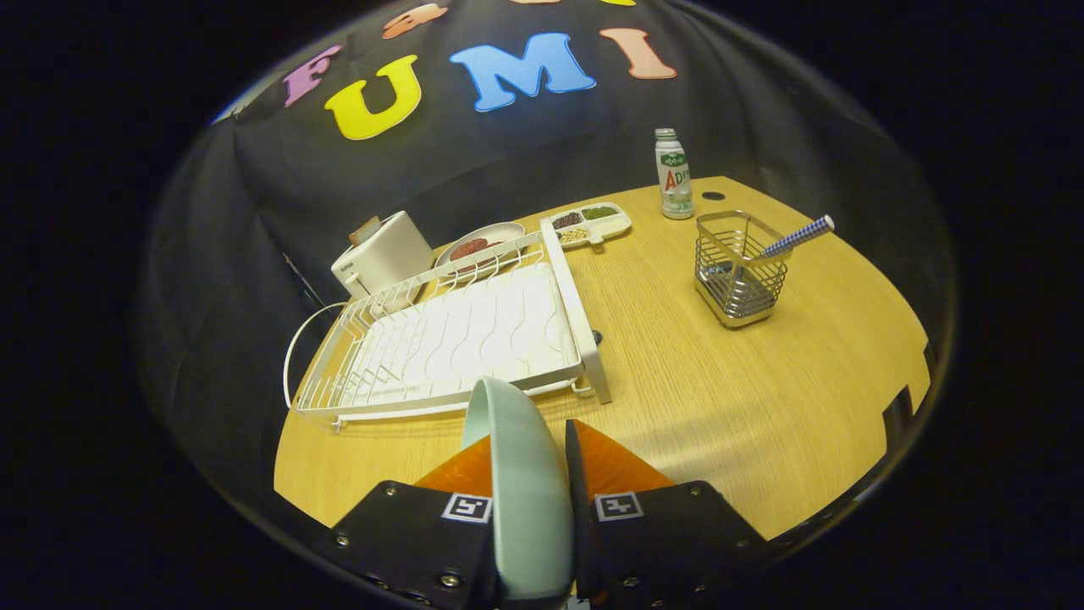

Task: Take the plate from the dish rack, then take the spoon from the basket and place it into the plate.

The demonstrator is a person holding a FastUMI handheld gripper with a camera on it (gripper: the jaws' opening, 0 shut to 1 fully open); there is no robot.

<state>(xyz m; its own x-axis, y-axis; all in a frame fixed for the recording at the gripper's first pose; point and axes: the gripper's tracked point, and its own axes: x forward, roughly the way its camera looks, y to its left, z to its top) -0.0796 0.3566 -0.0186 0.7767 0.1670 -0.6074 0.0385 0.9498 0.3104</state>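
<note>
The tongs (532, 474) hold a smooth, round, pale green plate (523, 483) on its edge, pinched between both fingers, with its rim pointing ahead. Just beyond sits a white wire dish rack (457, 339) on the wooden tabletop (720, 398). Farther off, a shiny wire basket (738, 269) holds a spoon (796, 237), its checked handle leaning out and up.
</note>
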